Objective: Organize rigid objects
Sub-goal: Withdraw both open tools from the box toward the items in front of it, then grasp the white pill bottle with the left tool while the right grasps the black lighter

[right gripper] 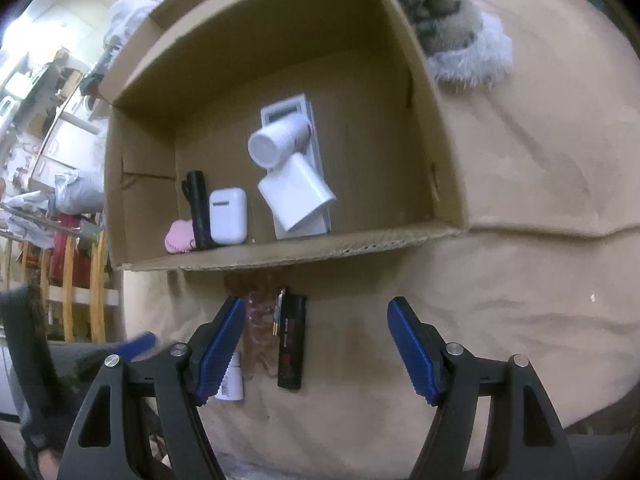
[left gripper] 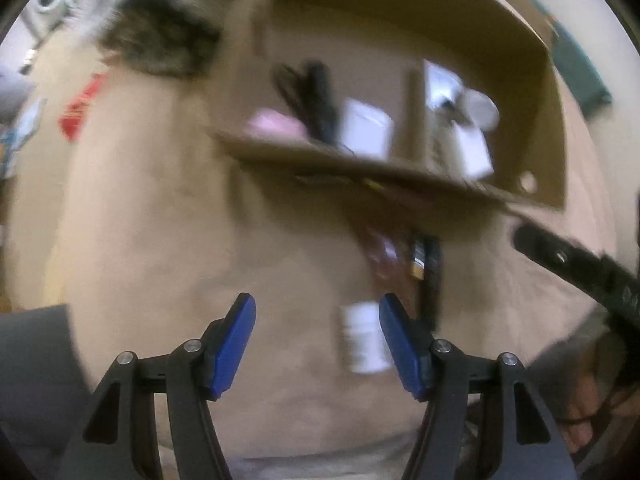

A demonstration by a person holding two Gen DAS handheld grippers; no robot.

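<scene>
A tan cloth surface (right gripper: 520,240) is shown bearing an open cardboard box (right gripper: 280,254). Inside the box are seen a flat grey device (right gripper: 316,152), a white cylinder (right gripper: 276,142) and a white block (right gripper: 296,196) lying upon it, a white earbud case (right gripper: 228,216), a black tube (right gripper: 198,204) and a pink item (right gripper: 178,240). Just outside the near wall, a black lighter (right gripper: 291,344) and a small white bottle (left gripper: 362,338) are laid. The left gripper (left gripper: 316,344) and right gripper (right gripper: 316,350) are held spread, nothing being pinched.
</scene>
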